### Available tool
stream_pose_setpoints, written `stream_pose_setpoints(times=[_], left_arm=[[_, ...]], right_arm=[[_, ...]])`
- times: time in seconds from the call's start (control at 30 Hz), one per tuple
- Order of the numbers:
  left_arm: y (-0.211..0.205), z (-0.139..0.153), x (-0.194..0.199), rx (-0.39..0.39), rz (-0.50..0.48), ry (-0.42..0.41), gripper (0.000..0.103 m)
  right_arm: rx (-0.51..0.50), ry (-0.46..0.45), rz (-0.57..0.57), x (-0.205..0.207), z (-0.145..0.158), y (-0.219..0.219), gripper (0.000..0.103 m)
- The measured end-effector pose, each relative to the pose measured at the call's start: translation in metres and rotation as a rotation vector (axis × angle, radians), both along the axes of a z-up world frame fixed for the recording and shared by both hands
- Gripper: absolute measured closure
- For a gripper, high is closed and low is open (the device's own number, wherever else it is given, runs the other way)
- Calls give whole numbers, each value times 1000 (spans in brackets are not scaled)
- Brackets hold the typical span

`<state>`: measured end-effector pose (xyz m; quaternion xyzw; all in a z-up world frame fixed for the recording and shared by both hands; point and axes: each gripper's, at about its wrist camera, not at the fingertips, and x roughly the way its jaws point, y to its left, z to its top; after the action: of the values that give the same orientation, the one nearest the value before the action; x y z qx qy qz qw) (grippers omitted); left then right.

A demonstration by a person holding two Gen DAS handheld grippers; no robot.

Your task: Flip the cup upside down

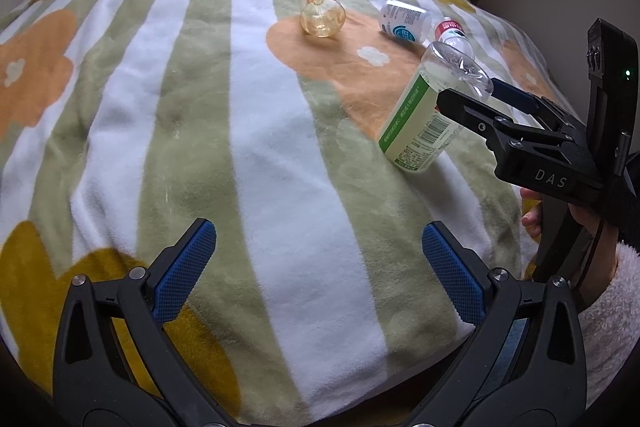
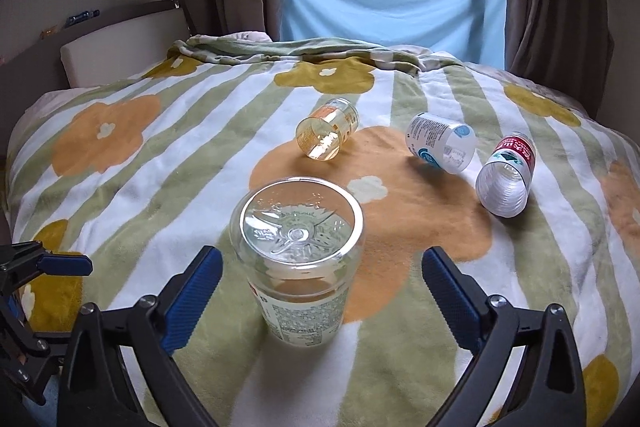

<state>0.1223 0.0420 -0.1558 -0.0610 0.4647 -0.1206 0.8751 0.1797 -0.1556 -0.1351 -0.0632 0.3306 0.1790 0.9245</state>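
A clear plastic cup with a green-and-white label (image 2: 298,263) stands upside down on the blanket, base up, between the open fingers of my right gripper (image 2: 322,297); the pads do not touch it. In the left wrist view the same cup (image 1: 424,115) stands tilted at the right, with my right gripper (image 1: 486,97) around its upper part. My left gripper (image 1: 320,271) is open and empty, low over the blanket near its front.
A yellowish clear cup (image 2: 326,135) lies on its side mid-blanket. A white-and-blue cup (image 2: 442,143) and a red-labelled clear cup (image 2: 506,175) lie on their sides to the right. The striped flower blanket (image 2: 160,187) covers the bed; curtains and a blue sheet are behind.
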Motion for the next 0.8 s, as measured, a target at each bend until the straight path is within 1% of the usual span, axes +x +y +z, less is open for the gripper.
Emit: stream_pose_setpoints(times=[0.2, 0.27, 0.33, 0.43, 0.53, 0.63, 0.7, 0.8], left_arm=[[-7, 10, -5, 20, 3, -14, 0], [-11, 19, -7, 31, 4, -34, 0], [-15, 33, -11, 46, 9, -75, 0], [-20, 64, -20, 66, 27, -175, 0], [-25, 100, -30, 84, 46, -303, 0], [-29, 133, -43, 94, 69, -430, 0], [-32, 152, -54, 99, 88, -503, 0], [-34, 168, -74, 97, 116, -593, 0]], right_arm=[[6, -33, 10, -13, 10, -5, 4], [9, -56, 16, -20, 20, -8, 4], [13, -96, 22, -31, 34, -12, 4], [18, -168, 5, -48, 65, -19, 4], [28, -227, -29, -64, 98, -29, 3], [44, -276, -63, -81, 127, -36, 0], [43, -303, -85, -91, 140, -39, 0], [21, -351, -129, -108, 151, -42, 0]])
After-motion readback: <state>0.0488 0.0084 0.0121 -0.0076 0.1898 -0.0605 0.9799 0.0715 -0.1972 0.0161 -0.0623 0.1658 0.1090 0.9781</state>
